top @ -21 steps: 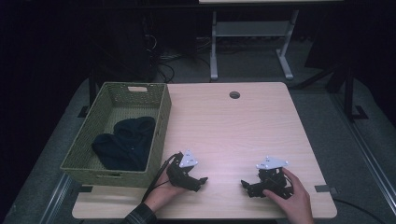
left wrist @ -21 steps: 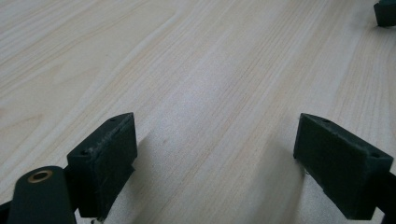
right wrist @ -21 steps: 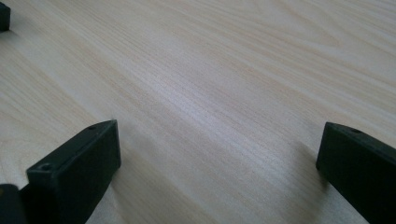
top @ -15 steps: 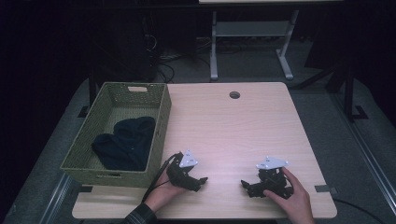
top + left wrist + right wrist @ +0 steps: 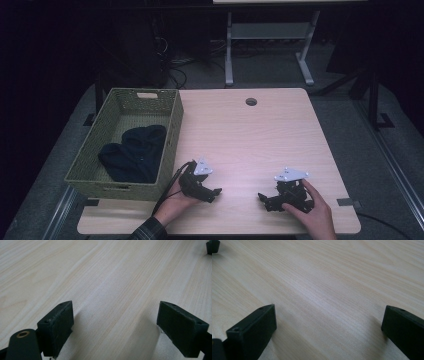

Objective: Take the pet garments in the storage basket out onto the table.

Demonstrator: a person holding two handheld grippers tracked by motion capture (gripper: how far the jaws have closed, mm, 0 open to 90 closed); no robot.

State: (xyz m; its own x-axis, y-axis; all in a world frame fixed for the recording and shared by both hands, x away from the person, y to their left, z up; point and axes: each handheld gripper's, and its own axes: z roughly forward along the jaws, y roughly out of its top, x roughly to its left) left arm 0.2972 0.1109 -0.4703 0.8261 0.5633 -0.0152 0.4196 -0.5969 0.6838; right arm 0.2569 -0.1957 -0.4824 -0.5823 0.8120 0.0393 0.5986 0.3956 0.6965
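1. No brand, label or writing can be read on anything here.
2. The left gripper (image 5: 212, 192) rests on the light wooden table (image 5: 250, 135), jaws spread wide with bare wood between them.
3. The right gripper (image 5: 265, 198) lies well apart from it, also wide open and holding nothing.
4. A green woven basket (image 5: 172, 125) just beside the left gripper holds dark cloth (image 5: 132, 152).
5. A round cable hole (image 5: 251, 101) sits near the table's far edge.
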